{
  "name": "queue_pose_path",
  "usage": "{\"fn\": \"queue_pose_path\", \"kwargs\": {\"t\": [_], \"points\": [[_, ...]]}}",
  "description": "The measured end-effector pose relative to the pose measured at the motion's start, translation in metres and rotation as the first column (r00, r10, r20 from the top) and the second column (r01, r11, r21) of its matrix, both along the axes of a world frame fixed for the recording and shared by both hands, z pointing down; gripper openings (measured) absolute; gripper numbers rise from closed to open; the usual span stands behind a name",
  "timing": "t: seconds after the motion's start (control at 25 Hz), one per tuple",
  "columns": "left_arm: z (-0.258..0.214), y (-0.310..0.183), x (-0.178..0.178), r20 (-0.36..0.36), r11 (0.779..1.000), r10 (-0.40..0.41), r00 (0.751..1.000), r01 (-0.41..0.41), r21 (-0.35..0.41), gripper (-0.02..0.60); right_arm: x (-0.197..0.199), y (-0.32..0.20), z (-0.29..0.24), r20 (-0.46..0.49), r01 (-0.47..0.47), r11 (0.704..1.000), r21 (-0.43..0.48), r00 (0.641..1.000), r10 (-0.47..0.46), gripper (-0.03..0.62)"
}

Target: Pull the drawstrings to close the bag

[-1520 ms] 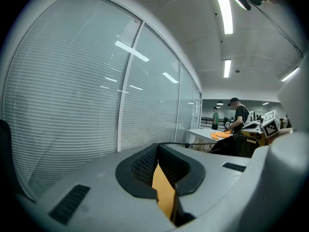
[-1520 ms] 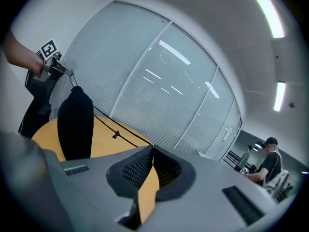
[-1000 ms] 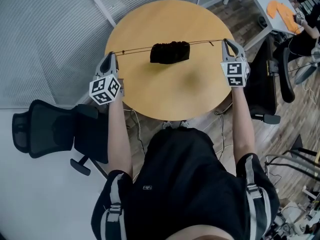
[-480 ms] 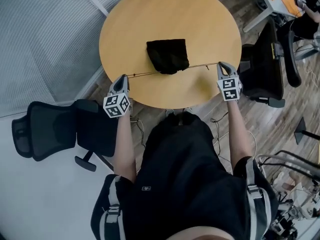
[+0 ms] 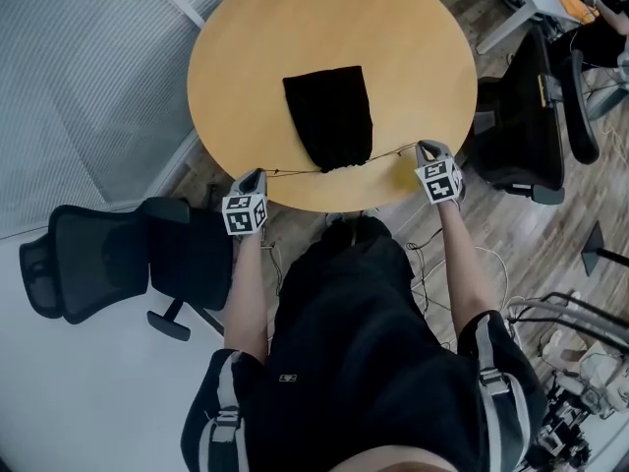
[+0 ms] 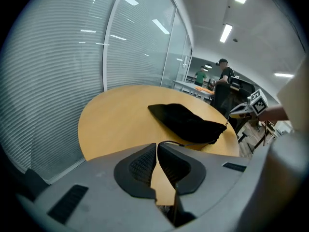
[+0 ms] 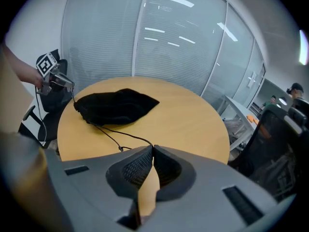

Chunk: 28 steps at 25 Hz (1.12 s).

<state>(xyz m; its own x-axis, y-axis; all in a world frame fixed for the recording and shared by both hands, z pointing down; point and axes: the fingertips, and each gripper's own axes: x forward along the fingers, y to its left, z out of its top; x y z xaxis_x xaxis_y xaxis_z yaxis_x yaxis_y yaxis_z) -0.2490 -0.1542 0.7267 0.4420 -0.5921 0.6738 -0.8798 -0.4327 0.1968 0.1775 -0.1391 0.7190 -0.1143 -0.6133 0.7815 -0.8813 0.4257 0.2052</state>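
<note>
A black drawstring bag (image 5: pixel 329 114) lies flat on the round wooden table (image 5: pixel 236 47), its gathered mouth at the near edge. A thin black drawstring (image 5: pixel 295 172) runs left from the mouth to my left gripper (image 5: pixel 257 174), which is shut on it just off the table's edge. The other drawstring (image 5: pixel 393 152) runs right to my right gripper (image 5: pixel 426 147), also shut on it. In the left gripper view the jaws (image 6: pixel 157 144) meet on the cord, with the bag (image 6: pixel 188 122) beyond. In the right gripper view the cord (image 7: pixel 116 135) leads from the bag (image 7: pixel 116 105) into the closed jaws (image 7: pixel 153 148).
A black office chair (image 5: pixel 98 259) stands at the left beside the table, and another chair (image 5: pixel 531 106) at the right. A glass wall with blinds (image 5: pixel 69 77) runs behind. Cables lie on the wooden floor (image 5: pixel 432 254). People stand far off (image 6: pixel 222 71).
Both grippers have drawn back toward the person, from over the table to its near edge. The bag was dragged along and now lies stretched out, with its mouth at the near rim.
</note>
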Motion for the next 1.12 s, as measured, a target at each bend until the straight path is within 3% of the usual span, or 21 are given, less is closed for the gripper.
{"fn": "queue_pose_path", "kwargs": {"t": [0.08,0.16,0.28,0.48,0.68,0.76,0.96,1.12], "points": [[0.014,0.008,0.001,0.032,0.999,0.024,0.999,-0.023,-0.033,0.020,0.001,0.007,0.016,-0.004,0.001,0.999,-0.042,1.000,-0.001,0.064],[0.026,0.017,0.002,0.069,0.997,0.057,0.996,-0.052,-0.064,0.023,0.001,0.014,0.028,-0.005,0.007,0.997,-0.079,1.000,-0.008,0.112],[0.042,0.032,0.000,0.122,0.989,0.118,0.985,-0.105,-0.104,0.125,-0.002,0.025,0.037,-0.008,0.026,0.993,-0.112,1.000,-0.027,0.163],[0.046,0.044,-0.006,0.162,0.988,0.133,0.978,-0.119,-0.099,0.175,-0.002,0.035,0.039,-0.009,0.044,0.993,-0.113,0.999,-0.046,0.216],[0.023,0.061,-0.003,0.144,0.991,0.122,0.982,-0.114,-0.065,0.181,-0.001,0.042,0.012,0.030,0.041,0.998,-0.051,0.999,-0.039,0.212],[0.011,0.068,-0.003,0.141,0.993,0.117,0.983,-0.111,-0.045,0.181,-0.002,0.044,0.000,0.047,0.041,0.999,-0.021,0.998,-0.040,0.174],[-0.013,0.088,-0.006,0.214,0.990,0.141,0.967,-0.139,-0.025,0.181,-0.002,0.054,-0.021,0.072,0.071,0.997,0.009,0.995,-0.072,0.143],[-0.029,0.108,0.010,0.141,0.982,0.187,0.972,-0.188,-0.009,0.181,-0.008,0.071,-0.029,0.080,0.112,0.994,0.015,0.990,-0.113,0.137]]}}
